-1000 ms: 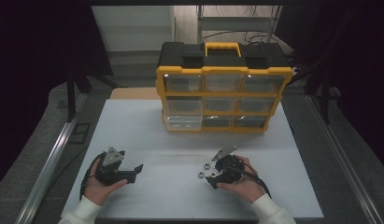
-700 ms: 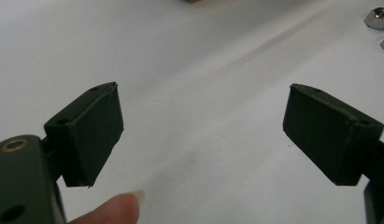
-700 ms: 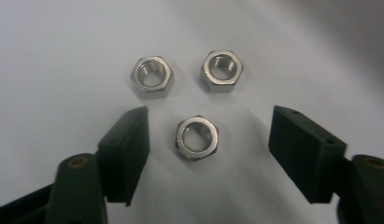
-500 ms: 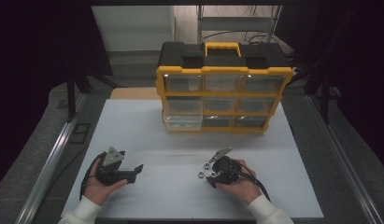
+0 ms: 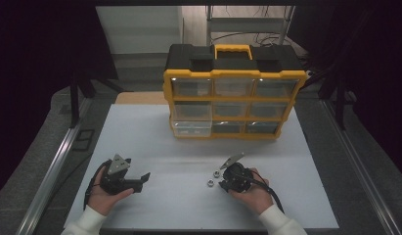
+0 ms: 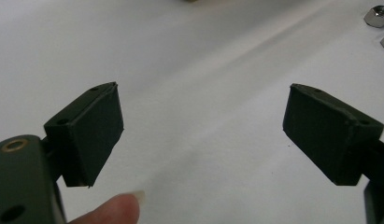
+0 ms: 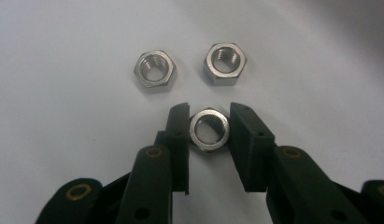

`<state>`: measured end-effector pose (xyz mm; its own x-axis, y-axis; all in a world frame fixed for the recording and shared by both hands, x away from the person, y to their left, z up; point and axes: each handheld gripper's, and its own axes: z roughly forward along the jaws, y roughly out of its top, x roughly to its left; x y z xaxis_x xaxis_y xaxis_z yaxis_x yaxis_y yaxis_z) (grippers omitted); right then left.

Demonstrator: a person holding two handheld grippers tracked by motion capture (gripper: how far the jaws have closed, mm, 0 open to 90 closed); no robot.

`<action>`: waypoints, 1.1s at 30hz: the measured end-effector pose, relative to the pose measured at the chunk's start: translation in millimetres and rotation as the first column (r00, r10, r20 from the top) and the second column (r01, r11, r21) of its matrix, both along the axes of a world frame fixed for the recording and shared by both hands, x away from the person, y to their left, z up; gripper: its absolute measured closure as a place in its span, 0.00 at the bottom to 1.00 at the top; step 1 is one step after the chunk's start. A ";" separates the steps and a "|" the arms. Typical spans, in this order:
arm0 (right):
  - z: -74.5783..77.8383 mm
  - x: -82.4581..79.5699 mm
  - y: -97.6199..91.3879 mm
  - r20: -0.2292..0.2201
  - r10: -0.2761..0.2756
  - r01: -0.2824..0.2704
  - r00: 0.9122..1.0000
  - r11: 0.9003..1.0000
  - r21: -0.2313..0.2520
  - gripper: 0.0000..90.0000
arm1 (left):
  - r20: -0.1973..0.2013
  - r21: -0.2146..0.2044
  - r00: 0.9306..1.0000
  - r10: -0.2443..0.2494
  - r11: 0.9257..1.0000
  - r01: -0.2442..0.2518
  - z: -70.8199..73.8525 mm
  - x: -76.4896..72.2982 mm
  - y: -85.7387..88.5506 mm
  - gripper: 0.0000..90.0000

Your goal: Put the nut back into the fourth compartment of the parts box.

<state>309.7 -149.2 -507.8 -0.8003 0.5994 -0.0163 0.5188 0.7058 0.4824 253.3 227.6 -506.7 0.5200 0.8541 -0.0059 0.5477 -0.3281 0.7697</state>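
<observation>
A steel nut (image 7: 207, 131), lying flat on the white surface (image 7: 63, 116) nearest the right hand-held gripper (image 7: 208, 135), is being clamped; judged risk: it is being squeezed off-centre and slipping toward two neighbouring nuts (image 7: 154, 69).

White table (image 5: 154, 132): organizer (image 5: 233, 95), 3 nuts (image 7: 154, 69).

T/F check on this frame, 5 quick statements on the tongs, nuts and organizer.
1. Three hex nuts lie on the table. True: a nearest nut and two beyond it.
2. The right tongs bracket the nearest nut. True; their jaws have just been closing.
3. The left tongs grip a nut. False: wide open, nothing between them.
4. The organizer is red. False: yellow and black.
5. The organizer's handle is yellow. True.
</observation>
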 end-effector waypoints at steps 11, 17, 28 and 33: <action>1.2 -0.7 0.0 0.009 -0.001 0.001 1.000 1.000 -0.006 0.78 | 0.002 0.001 1.000 0.000 1.000 0.000 0.5 -0.4 0.1 0.14; 7.8 0.2 -4.7 0.018 -0.015 0.014 1.000 0.999 0.032 0.78 | 0.003 -0.001 1.000 -0.001 1.000 0.001 0.5 -0.3 0.2 0.14; 18.3 0.4 -11.0 0.023 -0.031 0.028 0.999 0.995 0.092 0.78 | 0.002 0.000 1.000 -0.001 1.000 0.001 0.0 0.2 0.4 0.14; 20.9 0.5 -13.2 0.027 -0.039 0.036 0.999 0.994 0.106 0.78 | 0.001 0.002 1.000 0.000 1.000 0.000 0.0 0.1 0.4 0.14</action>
<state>310.2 -162.4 -486.9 -0.7771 0.6288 0.0260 0.5290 0.6303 0.5682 253.4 228.0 -506.7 0.5204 0.8539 -0.0036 0.5464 -0.3298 0.7698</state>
